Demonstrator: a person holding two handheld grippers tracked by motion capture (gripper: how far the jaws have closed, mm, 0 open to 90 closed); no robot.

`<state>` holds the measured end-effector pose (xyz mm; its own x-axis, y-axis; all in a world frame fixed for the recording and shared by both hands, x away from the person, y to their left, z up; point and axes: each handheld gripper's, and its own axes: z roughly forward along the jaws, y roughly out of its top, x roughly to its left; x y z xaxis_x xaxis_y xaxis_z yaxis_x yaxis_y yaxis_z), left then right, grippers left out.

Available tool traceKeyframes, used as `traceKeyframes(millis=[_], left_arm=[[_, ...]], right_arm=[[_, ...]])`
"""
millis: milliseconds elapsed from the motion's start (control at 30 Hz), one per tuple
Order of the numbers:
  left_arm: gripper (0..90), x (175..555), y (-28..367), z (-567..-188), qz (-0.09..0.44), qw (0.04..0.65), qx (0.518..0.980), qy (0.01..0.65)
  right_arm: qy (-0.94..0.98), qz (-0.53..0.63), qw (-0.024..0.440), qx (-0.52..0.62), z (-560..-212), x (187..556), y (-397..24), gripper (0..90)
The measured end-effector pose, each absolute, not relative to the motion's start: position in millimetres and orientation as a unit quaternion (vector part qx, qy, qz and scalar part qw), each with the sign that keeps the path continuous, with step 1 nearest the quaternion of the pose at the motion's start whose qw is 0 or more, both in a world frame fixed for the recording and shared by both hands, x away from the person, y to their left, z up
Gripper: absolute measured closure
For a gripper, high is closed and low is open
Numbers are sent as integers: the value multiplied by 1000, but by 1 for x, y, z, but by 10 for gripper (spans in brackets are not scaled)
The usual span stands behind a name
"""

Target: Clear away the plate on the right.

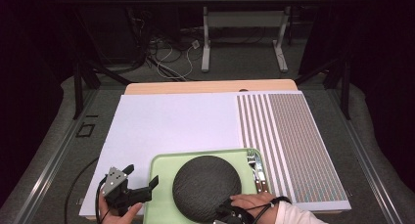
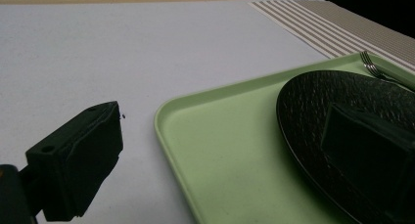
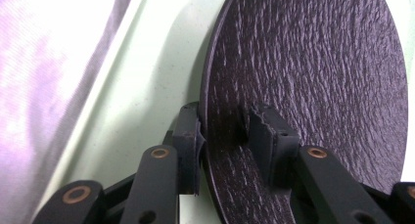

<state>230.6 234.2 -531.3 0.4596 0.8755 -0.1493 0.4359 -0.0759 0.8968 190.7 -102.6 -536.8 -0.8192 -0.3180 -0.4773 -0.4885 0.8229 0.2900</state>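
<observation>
A round black textured plate (image 1: 206,186) lies on a pale green tray (image 1: 159,194) near the table's front edge. A fork (image 1: 252,160) and a wooden-handled knife (image 1: 261,181) lie along the tray's right side. My right gripper (image 1: 225,215) reaches the plate's near rim from below. In the right gripper view its jaws (image 3: 225,131) straddle the plate (image 3: 313,87) rim, one under it and one over the top face with a small gap, so it is open. My left gripper (image 1: 142,176) is wide open across the tray's left edge (image 2: 164,131).
The tray sits on a white mat (image 1: 166,121), with a striped mat (image 1: 288,136) to its right. The fork (image 2: 372,65) shows beyond the plate (image 2: 318,111) in the left gripper view. A floor with cables and table legs lies beyond the table.
</observation>
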Motion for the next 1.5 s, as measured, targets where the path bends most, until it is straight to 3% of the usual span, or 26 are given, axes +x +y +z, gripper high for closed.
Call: traceKeyframes(millis=[133,467,900,1067,1333,1500], left_arm=[[20,230,234,-531,224,492,698,470],[20,231,232,-532,223,493,696,472],[20,229,234,-532,225,495,696,469],[20,228,235,-531,225,495,695,470],[20,228,235,-531,226,495,695,470],[20,228,235,-531,227,494,695,470]], right_arm=[[930,236,199,-199,-530,192,-105,550],[935,267,171,-162,-513,194,-118,449],[923,340,178,-32,-497,220,-142,154],[915,357,189,9,-493,227,-149,138],[908,367,193,68,-494,241,-165,6],[897,368,211,123,-496,250,-180,0]])
